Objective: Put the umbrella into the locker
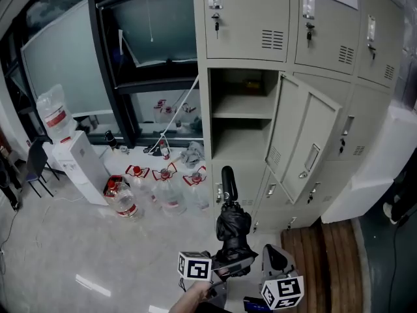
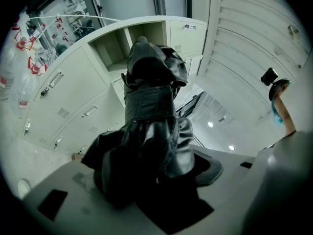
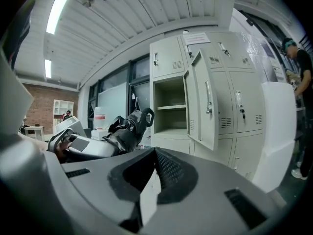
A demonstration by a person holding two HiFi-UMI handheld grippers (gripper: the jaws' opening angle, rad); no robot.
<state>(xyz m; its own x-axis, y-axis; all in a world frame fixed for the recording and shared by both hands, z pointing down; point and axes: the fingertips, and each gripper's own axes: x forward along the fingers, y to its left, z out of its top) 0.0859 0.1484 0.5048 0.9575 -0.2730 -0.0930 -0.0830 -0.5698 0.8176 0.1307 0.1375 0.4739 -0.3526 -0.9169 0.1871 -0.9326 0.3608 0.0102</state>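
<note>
A folded black umbrella (image 1: 232,230) stands upright in my left gripper (image 1: 228,266), handle loop (image 1: 228,182) on top, in front of the beige lockers. The left gripper view shows the jaws shut on the umbrella's (image 2: 149,131) bunched fabric, with the open locker compartment (image 2: 127,43) beyond. That compartment (image 1: 242,119) has one shelf and its door (image 1: 303,139) swung out to the right. My right gripper (image 1: 273,256) hangs just right of the umbrella, apart from it. In its own view the right gripper (image 3: 151,175) is shut and empty, with the umbrella (image 3: 124,129) at left and the locker (image 3: 168,104) ahead.
Several large water bottles (image 1: 163,188) lie on the floor left of the lockers. A white water dispenser (image 1: 78,165) and a chair (image 1: 36,168) stand further left. A white block (image 1: 384,168) sits at the right. A person (image 3: 301,82) stands beyond the lockers.
</note>
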